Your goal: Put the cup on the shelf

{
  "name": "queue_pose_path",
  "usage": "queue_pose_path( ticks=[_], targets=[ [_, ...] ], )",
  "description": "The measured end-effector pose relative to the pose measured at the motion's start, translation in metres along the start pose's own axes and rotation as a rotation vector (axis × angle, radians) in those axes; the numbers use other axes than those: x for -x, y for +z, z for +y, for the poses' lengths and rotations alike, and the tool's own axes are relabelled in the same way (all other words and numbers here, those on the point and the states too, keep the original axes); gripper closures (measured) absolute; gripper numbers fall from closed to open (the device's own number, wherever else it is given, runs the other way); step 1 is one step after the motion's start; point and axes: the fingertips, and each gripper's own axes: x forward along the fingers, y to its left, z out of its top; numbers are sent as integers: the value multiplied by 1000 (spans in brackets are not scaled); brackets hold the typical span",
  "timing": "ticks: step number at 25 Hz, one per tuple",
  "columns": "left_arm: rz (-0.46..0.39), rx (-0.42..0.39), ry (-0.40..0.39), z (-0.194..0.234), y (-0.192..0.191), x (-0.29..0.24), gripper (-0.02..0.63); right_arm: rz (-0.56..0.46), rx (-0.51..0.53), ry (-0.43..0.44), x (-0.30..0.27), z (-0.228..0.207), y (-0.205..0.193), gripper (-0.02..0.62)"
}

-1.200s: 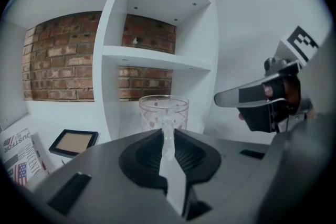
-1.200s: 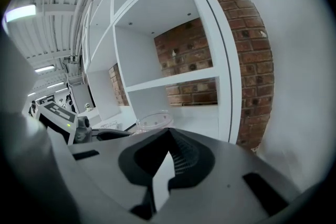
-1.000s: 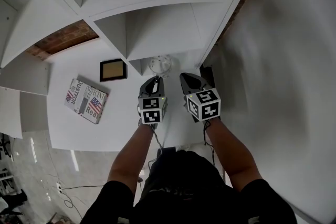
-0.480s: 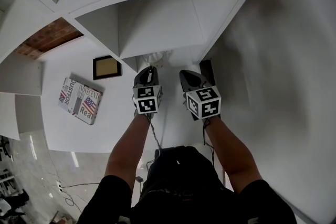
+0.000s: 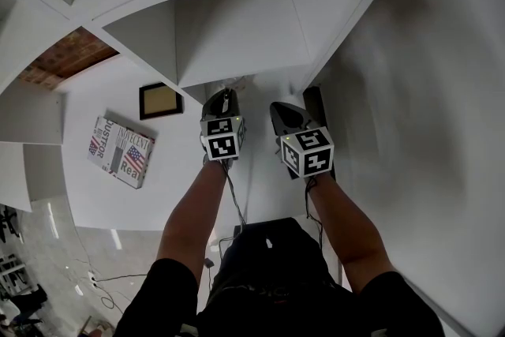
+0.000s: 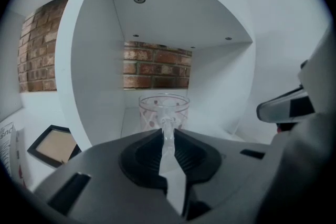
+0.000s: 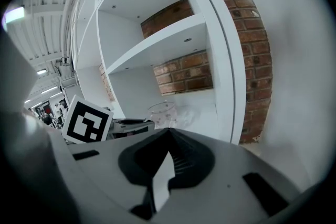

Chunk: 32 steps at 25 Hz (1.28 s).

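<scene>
- The left tool (image 6: 167,131) is clamped on the handle of a clear glass cup (image 6: 163,110); the handle stands upright between the jaw tips.
- The cup is upright, with small reddish spots on its wall, and sits in the mouth of the lower compartment of the white shelf unit (image 6: 94,60). Its base is hidden behind the tool, so whether it rests on the shelf board cannot be told.
- A brick wall (image 6: 156,67) shows through the open back of that compartment.
- The right tool (image 7: 168,132) has its jaws together with nothing between them. It hangs just to the right of the left one, in front of the same compartment.
- From the right gripper view the cup shows ahead and slightly left, beside the left tool's marker cube (image 7: 87,120).
- In the head view a dark picture frame (image 5: 160,100) and a book with a flag on its cover (image 5: 121,151) lie on the white desk (image 5: 102,197), left of the tools and well apart from the cup.
</scene>
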Motion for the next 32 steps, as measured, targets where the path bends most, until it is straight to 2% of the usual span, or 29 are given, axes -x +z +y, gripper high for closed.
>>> queue_pose_path(
  ticks=[11, 15, 17, 28, 32],
  targets=[
    [17, -2, -14, 0, -4, -13, 563, 2, -18, -2, 2, 6, -9, 595],
    [9, 2, -3, 1, -5, -9, 502, -5, -26, -8, 8, 5, -10, 595],
    [3, 3, 12, 2, -6, -4, 494, -9, -28, -9, 11, 6, -9, 595],
    [-29, 30, 18, -16, -10, 47, 489, -24, 6, 5, 37, 20, -3, 595],
    [-66, 20, 21, -23, 3, 81, 498, -44, 26, 12, 57, 28, 9, 595]
  ],
)
